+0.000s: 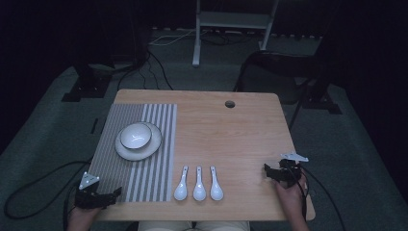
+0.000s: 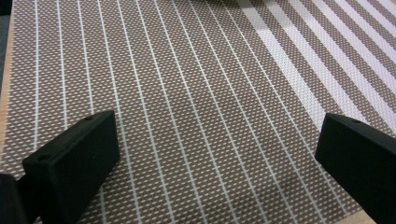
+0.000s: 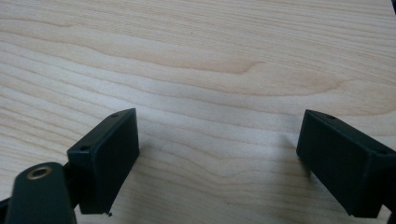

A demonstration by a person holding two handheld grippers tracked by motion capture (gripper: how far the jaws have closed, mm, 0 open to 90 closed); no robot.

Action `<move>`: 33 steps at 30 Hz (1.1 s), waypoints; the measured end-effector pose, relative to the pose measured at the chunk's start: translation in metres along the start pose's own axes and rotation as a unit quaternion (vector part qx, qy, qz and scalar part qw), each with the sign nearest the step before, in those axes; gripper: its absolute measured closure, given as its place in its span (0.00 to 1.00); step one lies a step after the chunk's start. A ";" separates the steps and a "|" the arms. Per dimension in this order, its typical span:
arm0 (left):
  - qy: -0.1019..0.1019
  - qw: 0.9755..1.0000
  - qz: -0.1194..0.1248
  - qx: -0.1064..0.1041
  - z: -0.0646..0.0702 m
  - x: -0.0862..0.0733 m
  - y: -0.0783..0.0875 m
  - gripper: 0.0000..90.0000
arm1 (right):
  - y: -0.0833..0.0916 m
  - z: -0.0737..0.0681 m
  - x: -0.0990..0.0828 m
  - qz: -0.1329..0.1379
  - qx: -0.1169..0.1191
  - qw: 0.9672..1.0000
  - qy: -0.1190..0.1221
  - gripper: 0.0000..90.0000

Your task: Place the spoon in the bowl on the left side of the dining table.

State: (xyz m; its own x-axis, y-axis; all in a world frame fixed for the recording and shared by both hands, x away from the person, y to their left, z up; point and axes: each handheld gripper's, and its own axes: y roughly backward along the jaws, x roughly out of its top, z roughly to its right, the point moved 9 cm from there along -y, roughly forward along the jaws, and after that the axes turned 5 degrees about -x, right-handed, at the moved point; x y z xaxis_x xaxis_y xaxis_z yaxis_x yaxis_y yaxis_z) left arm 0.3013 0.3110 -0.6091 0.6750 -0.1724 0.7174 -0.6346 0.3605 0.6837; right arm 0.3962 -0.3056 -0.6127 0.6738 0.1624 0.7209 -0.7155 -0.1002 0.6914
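3 white spoons lie side by side on the bare wood of the table, bowls toward the person and handles pointing away, just right of the striped placemat. On the far part of that mat a white bowl sits on a white plate (the bowl a little left of the plate's middle). The left gripper rests at the near left corner of the table, held by a hand, its jaws spread wide over the mat with nothing between them; in the left gripper view the 2 black jaws stand far apart above the brown weave with its thin white lines. The right gripper sits near the right edge, well apart from the spoons, gripped by the other hand. Its jaws also gape wide and empty, over plain wood grain in the right gripper view.
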 end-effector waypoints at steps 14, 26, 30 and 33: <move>-0.048 0.998 -0.023 0.012 -0.003 -0.004 0.000 0.00 | 0.000 -0.001 0.000 0.000 0.002 1.000 0.002 0.14; -0.044 0.998 -0.040 0.012 -0.002 -0.003 0.001 0.00 | 0.000 -0.001 0.000 0.001 0.002 1.000 0.002 0.14; -0.045 0.998 -0.039 0.000 0.004 -0.001 0.003 0.03 | 0.000 -0.001 0.000 0.001 0.002 1.000 0.002 0.14; -0.048 0.998 -0.037 -0.001 0.008 0.001 0.004 0.03 | 0.000 -0.001 0.000 0.001 0.002 1.000 0.002 0.14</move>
State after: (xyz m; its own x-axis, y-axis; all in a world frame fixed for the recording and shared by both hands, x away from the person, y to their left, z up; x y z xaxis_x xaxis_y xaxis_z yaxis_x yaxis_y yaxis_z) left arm 0.2967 0.3047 -0.6047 0.6800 -0.2861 0.6751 -0.5842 0.3450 0.7346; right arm 0.3960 -0.3048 -0.6127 0.6723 0.1661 0.7214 -0.7156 -0.1038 0.6907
